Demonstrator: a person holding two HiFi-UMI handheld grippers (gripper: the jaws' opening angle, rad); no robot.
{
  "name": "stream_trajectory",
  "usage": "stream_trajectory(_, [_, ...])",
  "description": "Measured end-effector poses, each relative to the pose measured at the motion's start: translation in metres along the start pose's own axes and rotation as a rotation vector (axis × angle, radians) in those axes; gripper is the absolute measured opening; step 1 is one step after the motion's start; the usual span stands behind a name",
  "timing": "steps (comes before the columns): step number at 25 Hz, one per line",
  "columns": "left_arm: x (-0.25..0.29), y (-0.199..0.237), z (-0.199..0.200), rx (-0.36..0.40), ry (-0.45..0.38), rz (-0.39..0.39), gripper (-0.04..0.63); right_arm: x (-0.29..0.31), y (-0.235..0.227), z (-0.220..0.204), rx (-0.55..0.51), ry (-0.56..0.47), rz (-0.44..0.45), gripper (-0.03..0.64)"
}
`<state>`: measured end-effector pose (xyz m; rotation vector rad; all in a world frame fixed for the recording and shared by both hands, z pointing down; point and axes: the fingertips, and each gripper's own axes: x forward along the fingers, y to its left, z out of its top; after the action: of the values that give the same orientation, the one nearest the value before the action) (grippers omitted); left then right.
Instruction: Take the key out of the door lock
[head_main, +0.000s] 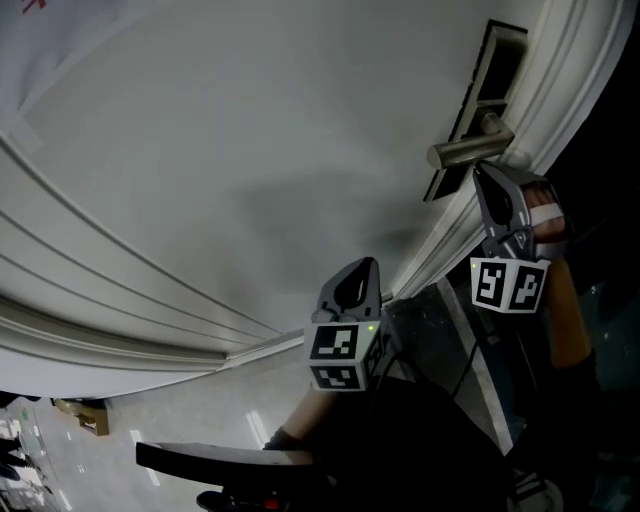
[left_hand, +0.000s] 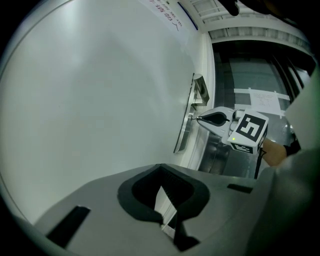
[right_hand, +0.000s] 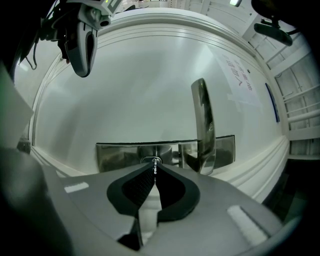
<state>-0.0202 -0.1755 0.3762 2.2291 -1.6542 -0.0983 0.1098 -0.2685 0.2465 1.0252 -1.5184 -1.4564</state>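
The right tool is pinched shut on the thin key, which sits in the lock plate beside the handle, so a skewed pull could bind it or slip off, while the left tool hangs closed and empty.

Door carries lock plate, handle; key inserted

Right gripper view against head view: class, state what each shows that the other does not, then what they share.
Only the right gripper view: the key, seen edge-on, pinched in the shut jaws of the right hand-held gripper in front of the lock plate.
Only the head view: that gripper's marker cube, the person's forearm and the floor.
Both: the white door, the handle, the lock plate, and the left hand-held gripper, held apart from the lock.
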Motion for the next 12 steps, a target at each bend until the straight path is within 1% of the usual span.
stream_trajectory(5, [0.0004, -0.0001, -0.0023, 0.005, 0.004, 0.0, 0.0, 0.0004, 0.0002, -0.0002, -0.028, 0.002, -0.009, 0.012])
stream_trajectory(12, [0.0011, -0.0001, -0.0023, -0.001, 0.0, 0.003, 0.0, 0.0003, -0.0005, -0.0015, 0.009, 0.001, 0.006, 0.012])
